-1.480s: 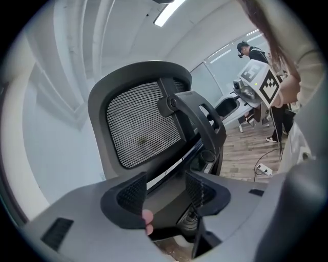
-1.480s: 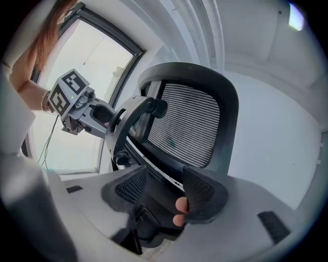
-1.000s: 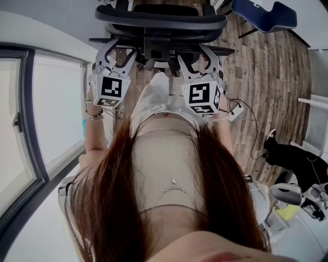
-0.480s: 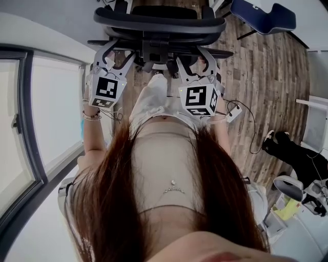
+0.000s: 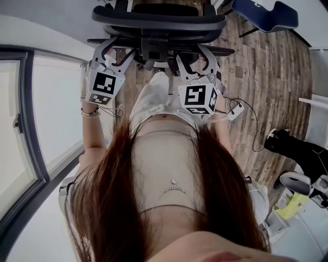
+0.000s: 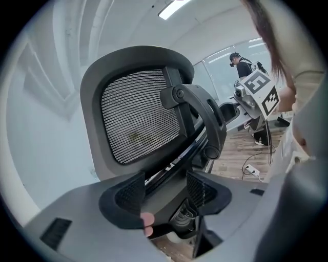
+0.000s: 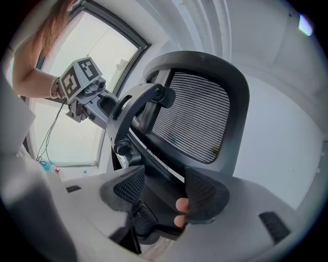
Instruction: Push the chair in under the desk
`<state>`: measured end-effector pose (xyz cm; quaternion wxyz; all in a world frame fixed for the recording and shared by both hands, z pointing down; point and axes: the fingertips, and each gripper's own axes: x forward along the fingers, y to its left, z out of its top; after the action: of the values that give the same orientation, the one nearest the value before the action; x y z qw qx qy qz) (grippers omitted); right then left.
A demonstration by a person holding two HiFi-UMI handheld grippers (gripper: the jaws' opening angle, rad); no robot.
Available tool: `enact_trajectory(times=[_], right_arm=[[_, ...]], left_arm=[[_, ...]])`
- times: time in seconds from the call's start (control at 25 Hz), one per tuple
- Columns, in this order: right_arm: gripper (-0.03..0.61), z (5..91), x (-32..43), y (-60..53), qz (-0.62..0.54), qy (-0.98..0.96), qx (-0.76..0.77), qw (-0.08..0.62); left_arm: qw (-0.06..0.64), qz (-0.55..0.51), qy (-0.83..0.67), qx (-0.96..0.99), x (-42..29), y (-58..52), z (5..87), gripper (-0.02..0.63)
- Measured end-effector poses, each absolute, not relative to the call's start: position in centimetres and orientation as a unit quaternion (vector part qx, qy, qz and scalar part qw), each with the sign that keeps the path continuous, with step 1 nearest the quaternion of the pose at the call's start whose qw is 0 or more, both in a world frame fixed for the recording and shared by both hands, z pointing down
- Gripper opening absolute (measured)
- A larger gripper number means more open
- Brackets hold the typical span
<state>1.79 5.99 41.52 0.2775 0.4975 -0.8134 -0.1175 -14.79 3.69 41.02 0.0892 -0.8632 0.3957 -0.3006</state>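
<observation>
The black mesh-backed office chair stands just ahead of me, its backrest filling both gripper views. My left gripper is at the backrest's left side. Its jaws have just been opening and stand wide, with the chair's lower back frame between the pads, which do not press on it. My right gripper is at the right side, open too. The dark frame bar runs between its pads. Each gripper shows in the other's view: the right gripper's cube and the left gripper's cube.
A tall window runs along the left. A blue chair stands at the far right on the wood floor. A cable and power strip lie near my right side. A person in black is at the right.
My left gripper has tilted slightly up and left against the chair back, and its jaws stand a little wider. The right gripper has kept still. The person at the right has shifted.
</observation>
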Motion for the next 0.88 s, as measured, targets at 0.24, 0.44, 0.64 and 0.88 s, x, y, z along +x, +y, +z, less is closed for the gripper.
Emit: enact_trajectory(times=[0.24, 0.44, 0.64, 0.88], right_arm=[[0.249, 41.6, 1.9, 5.5, -0.118, -0.812, 0.5, 0.275], [0.249, 41.7, 1.9, 4.5, -0.114, -0.81, 0.505, 0.277], [0.249, 41.7, 2.1, 3.6, -0.11, -0.807, 0.509, 0.277], [0.249, 41.8, 2.1, 2.6, -0.106, -0.805, 0.513, 0.277]], left_arm=[[0.09, -0.3, 0.397, -0.862, -14.7, 3.2, 41.1, 0.244], [0.088, -0.299, 0.399, -0.862, -14.7, 2.2, 41.2, 0.244], [0.086, -0.299, 0.403, -0.861, -14.6, 1.4, 41.1, 0.244], [0.081, -0.301, 0.41, -0.857, -14.5, 0.4, 41.3, 0.244]])
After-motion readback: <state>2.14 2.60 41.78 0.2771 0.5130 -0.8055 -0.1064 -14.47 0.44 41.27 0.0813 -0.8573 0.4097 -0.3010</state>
